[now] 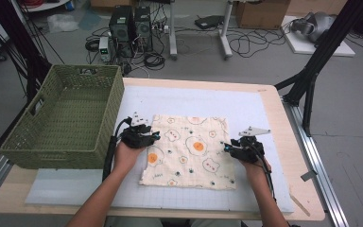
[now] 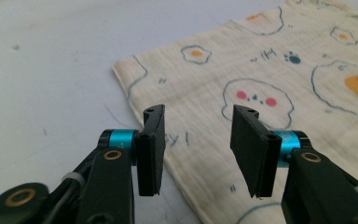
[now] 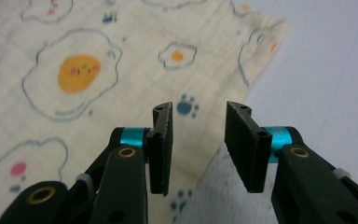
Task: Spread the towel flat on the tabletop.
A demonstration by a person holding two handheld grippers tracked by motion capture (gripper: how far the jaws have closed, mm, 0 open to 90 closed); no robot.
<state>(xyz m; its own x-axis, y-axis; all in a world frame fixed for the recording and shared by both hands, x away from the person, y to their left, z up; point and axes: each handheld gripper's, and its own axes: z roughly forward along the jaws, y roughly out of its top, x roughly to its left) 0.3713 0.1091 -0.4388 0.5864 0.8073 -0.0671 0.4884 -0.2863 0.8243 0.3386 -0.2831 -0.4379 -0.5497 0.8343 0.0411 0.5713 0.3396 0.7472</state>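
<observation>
Below both grippers' fingers, cloth.

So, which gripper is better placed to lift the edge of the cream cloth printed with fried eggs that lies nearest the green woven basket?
Left. The left gripper is open over that edge of the cloth, beside the basket; the right gripper is at the opposite edge.

The cloth carries small dark-blue handwritten-looking marks among its printed fried eggs: in the left gripper view one just right of the small egg near the cloth's far corner looks like "~ IH", and one near the cloth's edge, between the jaws, looks like "y !". They are too loose to read with certainty.
</observation>
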